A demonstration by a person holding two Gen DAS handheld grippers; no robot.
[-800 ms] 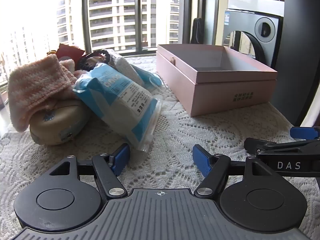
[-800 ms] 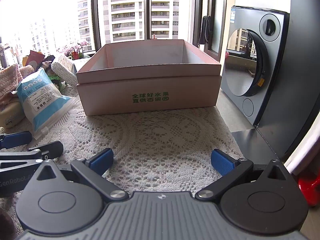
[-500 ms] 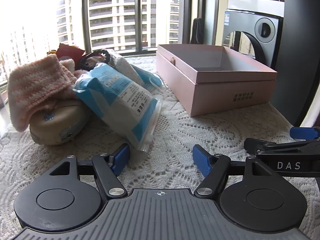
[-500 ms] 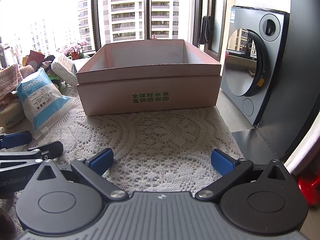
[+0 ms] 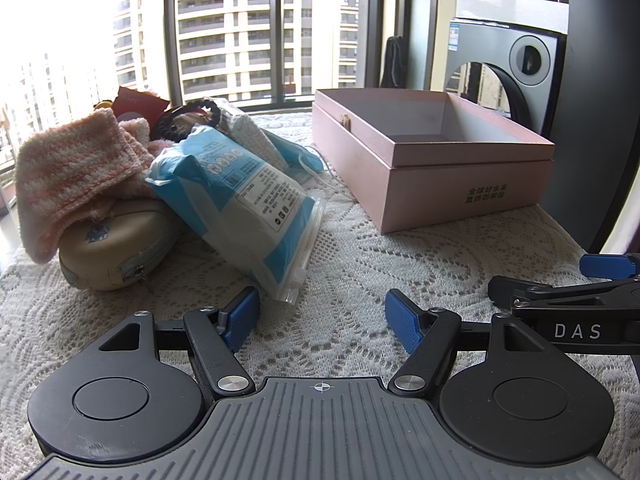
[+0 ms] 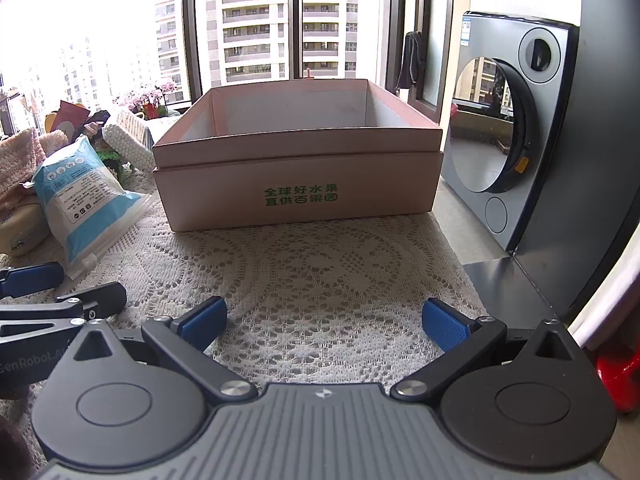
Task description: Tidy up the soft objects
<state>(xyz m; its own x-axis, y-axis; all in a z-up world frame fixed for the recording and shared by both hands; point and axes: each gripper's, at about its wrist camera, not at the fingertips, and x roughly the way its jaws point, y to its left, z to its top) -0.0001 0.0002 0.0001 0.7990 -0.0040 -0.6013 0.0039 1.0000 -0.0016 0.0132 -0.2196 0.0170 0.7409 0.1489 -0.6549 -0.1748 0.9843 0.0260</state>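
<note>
Left wrist view: the left gripper (image 5: 322, 316) hangs just above the lace cloth (image 5: 360, 256) with its ribbed blue pads (image 5: 404, 322) spread wide and nothing between them. Ahead to its left the soft things lie in a heap. A fluffy pink-and-white towel (image 5: 74, 168) droops over a smooth, rounded beige pouch (image 5: 116, 244) with a zip along its edge. A glossy blue-and-white plastic pack (image 5: 244, 200) leans on the pouch, its sealed clear end touching the cloth near the left pad. Behind it are a coiled black band (image 5: 188, 120) and a white quilted pack (image 5: 250, 136). To the right stands the pink box (image 5: 440, 188), stiff cardboard, rectangular, open and empty, apart from the heap. The right gripper's black arm pokes in at the right edge.

Right wrist view: the right gripper (image 6: 324, 322) is also fully spread and holds nothing, poised over the cloth's round crochet pattern. The box (image 6: 296, 200) sits straight ahead with green print on its front wall. The pack (image 6: 86, 196) and towel (image 6: 20, 160) lie at far left. A grey front-loading washer (image 6: 516, 128) with a round mirrored door stands on the right; tall windows show apartment blocks outside.
</note>
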